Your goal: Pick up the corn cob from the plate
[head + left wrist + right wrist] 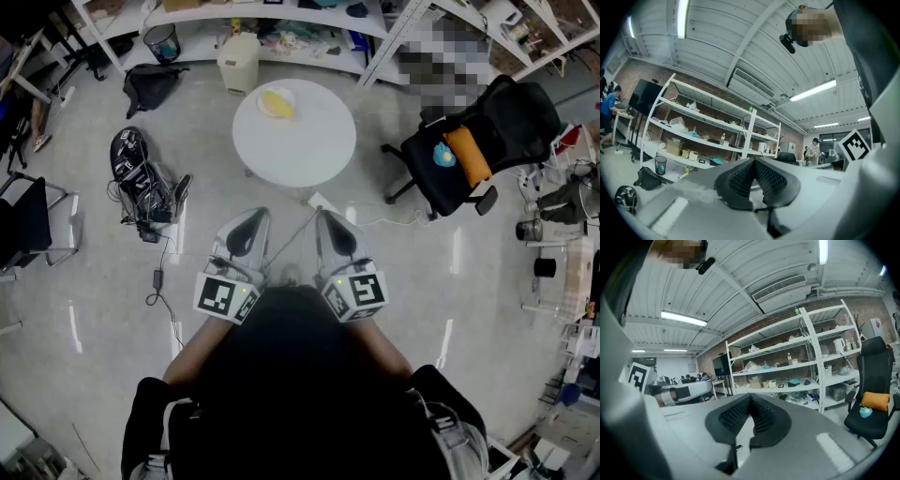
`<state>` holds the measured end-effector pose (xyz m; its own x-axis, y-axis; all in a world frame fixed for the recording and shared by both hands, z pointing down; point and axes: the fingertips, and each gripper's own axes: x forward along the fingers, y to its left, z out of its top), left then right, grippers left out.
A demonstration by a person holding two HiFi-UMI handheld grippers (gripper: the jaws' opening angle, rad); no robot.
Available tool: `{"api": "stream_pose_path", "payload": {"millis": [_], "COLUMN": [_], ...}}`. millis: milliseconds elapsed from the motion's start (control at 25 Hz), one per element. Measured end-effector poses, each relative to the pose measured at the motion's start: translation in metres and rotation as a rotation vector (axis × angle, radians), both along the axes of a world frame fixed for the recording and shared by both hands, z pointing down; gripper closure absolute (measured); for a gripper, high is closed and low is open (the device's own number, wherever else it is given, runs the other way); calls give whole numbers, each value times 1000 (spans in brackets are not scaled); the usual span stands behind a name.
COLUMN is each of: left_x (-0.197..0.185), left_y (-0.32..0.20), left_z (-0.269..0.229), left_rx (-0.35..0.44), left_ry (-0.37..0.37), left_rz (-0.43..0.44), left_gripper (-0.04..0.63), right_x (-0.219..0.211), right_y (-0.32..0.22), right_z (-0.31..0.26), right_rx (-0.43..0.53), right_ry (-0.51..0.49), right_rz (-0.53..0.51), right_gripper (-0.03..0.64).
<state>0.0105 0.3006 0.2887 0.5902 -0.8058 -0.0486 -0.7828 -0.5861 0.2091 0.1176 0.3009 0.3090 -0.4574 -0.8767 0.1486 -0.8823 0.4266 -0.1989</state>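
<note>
A yellow corn cob (275, 102) lies on a white plate (290, 94) at the far left part of a round white table (309, 145), seen in the head view. My left gripper (251, 223) and right gripper (328, 225) are held side by side close to the body, well short of the table and pointing toward it. Both are shut with nothing between the jaws. In the left gripper view the left gripper (753, 162) has its black ribbed pads together, and so does the right gripper (749, 397) in its own view. Neither gripper view shows the plate or the cob.
A black office chair (487, 141) with an orange cushion stands right of the table. A black bag (150, 84), a helmet with cables (133, 161) and a folding chair (28, 225) are on the floor at the left. White shelving (281, 33) and a white bin (238, 61) stand behind the table.
</note>
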Motion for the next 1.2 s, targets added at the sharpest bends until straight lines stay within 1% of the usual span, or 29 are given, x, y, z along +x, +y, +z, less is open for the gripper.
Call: {"api": "stream_pose_path", "payload": {"millis": [520, 720, 960, 1200], "left_x": [-4, -9, -22, -38], "left_y": [2, 2, 3, 0], "left_z": [0, -1, -1, -2], "left_rx": [0, 6, 15, 19], "left_ry": [4, 6, 6, 21], "left_rz": [3, 9, 23, 41], "left_gripper": [592, 592, 592, 592], "right_x": [-5, -9, -23, -39], "right_y": [2, 1, 2, 3], "right_z": [1, 0, -1, -3], "right_rx": [-6, -2, -1, 2], "right_ry": [-3, -8, -32, -27], "right_rz": [3, 22, 21, 31], "right_gripper": [609, 609, 608, 608]}}
